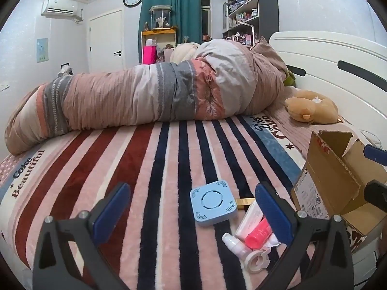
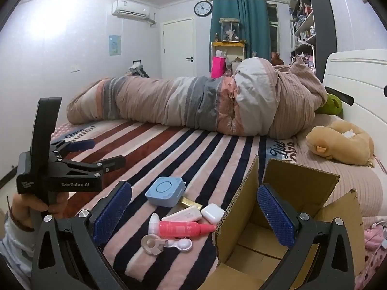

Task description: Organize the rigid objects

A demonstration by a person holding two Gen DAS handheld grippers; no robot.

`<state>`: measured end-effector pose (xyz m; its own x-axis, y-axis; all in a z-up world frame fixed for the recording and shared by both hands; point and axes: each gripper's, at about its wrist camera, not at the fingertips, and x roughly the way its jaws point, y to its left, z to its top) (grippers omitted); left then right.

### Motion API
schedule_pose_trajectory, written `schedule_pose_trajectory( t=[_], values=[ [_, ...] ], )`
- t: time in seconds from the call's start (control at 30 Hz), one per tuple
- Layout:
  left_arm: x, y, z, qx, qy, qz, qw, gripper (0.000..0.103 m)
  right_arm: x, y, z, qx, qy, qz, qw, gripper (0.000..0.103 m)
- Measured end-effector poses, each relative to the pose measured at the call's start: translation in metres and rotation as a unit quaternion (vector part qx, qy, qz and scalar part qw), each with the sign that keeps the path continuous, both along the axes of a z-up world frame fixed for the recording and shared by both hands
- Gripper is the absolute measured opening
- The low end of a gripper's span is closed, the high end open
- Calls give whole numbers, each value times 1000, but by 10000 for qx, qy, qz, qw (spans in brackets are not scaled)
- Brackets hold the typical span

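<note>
A pile of small items lies on the striped blanket: a light blue square device (image 1: 212, 202) (image 2: 165, 191), a pink tube (image 1: 257, 233) (image 2: 186, 228), a pale tube (image 2: 182, 215), a white earbud case (image 2: 213, 213), a white tape dispenser (image 1: 257, 261) (image 2: 153, 244) and a gold bar (image 2: 191, 202). An open cardboard box (image 1: 321, 181) (image 2: 239, 220) stands to their right. My left gripper (image 1: 193, 213) is open and empty, just before the blue device. My right gripper (image 2: 194, 215) is open and empty, its right finger over the box.
A rolled duvet (image 1: 150, 96) lies across the far side of the bed. A brown plush toy (image 1: 312, 108) rests by the white headboard (image 1: 338, 55). In the right wrist view, the left gripper (image 2: 93, 153) is held by a hand at the left.
</note>
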<state>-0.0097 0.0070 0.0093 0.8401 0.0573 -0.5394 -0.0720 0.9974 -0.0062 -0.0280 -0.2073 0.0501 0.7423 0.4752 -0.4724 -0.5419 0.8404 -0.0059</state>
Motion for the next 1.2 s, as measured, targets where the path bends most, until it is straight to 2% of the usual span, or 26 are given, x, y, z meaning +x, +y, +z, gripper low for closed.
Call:
schedule_pose_trajectory(
  t=[1.2],
  values=[
    [-7,4,7,-24,-40,60,10000,103,-4,-3,1,170,162,76,9997,103]
  ],
)
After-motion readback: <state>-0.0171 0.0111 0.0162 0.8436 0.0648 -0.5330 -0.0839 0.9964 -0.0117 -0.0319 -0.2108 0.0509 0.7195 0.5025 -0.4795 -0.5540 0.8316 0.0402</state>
